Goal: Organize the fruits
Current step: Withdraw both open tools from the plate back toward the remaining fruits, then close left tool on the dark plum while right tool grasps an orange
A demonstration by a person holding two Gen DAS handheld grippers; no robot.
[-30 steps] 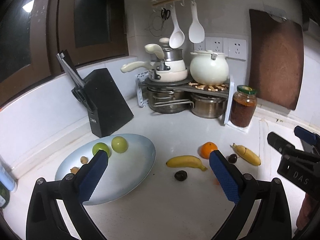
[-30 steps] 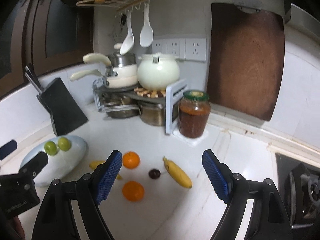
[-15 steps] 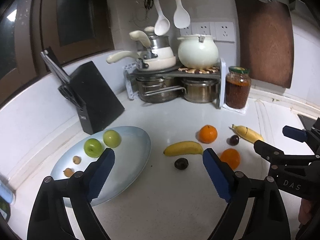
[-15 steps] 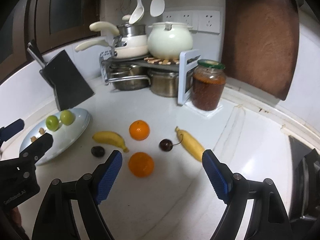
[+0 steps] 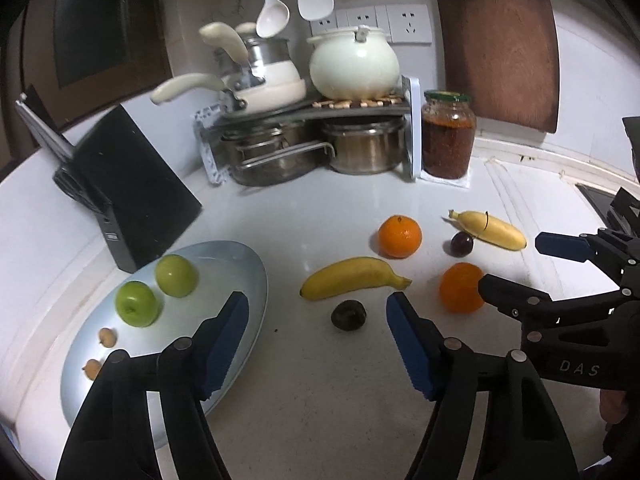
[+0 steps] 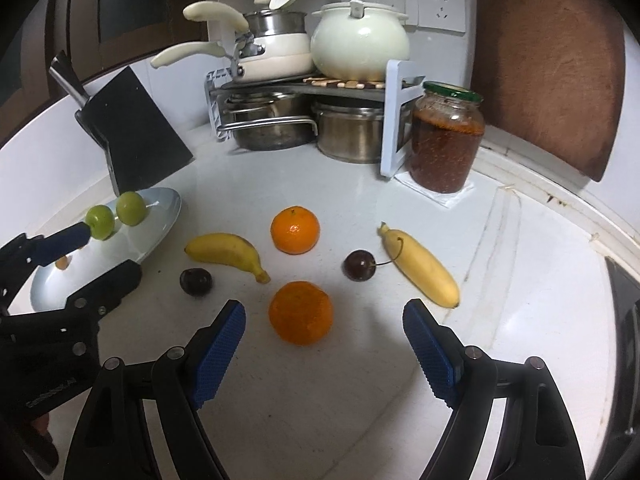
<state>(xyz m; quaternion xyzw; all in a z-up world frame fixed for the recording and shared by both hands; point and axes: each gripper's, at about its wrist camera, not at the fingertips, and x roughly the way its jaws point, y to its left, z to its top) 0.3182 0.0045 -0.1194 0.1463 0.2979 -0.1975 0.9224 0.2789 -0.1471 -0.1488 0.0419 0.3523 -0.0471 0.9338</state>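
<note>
Left black two-finger gripper [image 5: 318, 326] tilted downward, blue-padded jaws just been closing, gap between them empty. Right black two-finger gripper [image 6: 324, 338] angled down likewise, jaws spread wide, nothing held. Possibly fingertips [image 5: 610, 406] at frame edge.

Two green apples [image 5: 156, 290] sit on the oval grey plate [image 5: 244, 264] at the white counter's [image 5: 320, 392] left. Right of it lie two yellow bananas [image 5: 352, 278], two oranges [image 5: 400, 236] and two dark plums [image 5: 348, 315]; the black knife block [image 5: 128, 196] stands behind.
</note>
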